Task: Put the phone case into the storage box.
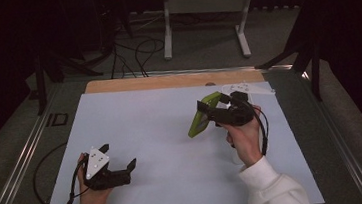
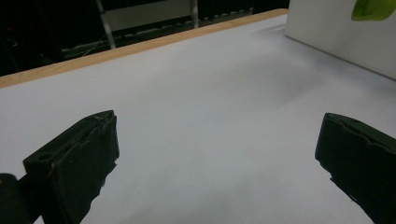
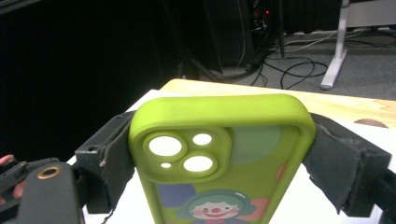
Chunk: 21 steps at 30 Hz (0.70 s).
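Observation:
A lime green phone case [image 1: 200,114] with camera cut-outs and a clown picture [image 3: 219,163] is held above the white table top [image 1: 163,149] at the right, tilted. My right gripper [image 1: 209,110] is shut on the phone case, one jaw on each long side [image 3: 219,154]. My left gripper [image 1: 125,168] rests low at the table's front left, open, with nothing between its jaws [image 2: 217,154]. In the left gripper view a bit of the green case [image 2: 372,8] shows far off at the top right.
A wooden strip [image 1: 172,80] runs along the table's far edge. A white box or board [image 2: 341,37] stands at the right in the left gripper view. Beyond the table are a white desk frame [image 1: 203,14] and cables [image 1: 139,53] on the floor.

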Tool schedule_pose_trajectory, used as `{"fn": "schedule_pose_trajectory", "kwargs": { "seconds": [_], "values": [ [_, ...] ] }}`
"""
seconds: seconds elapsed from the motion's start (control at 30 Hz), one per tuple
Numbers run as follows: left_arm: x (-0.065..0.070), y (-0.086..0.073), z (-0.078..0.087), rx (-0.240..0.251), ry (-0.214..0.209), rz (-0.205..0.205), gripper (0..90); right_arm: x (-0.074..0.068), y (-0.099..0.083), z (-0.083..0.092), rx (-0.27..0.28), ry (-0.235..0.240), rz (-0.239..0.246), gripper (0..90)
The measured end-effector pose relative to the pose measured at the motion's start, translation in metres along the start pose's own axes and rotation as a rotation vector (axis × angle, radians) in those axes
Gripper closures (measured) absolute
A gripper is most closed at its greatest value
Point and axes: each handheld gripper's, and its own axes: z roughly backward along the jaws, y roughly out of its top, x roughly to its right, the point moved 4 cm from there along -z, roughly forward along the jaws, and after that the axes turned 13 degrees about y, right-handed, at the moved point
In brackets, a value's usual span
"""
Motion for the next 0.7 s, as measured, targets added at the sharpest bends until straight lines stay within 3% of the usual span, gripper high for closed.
{"fn": "schedule_pose_trajectory", "kwargs": {
  "seconds": [0.7],
  "values": [
    [0.001, 0.0, 0.001, 0.0, -0.007, 0.002, 0.1, 0.017, 0.011, 0.0, 0.004, -0.049, -0.012, 15.7]
  ]
}}
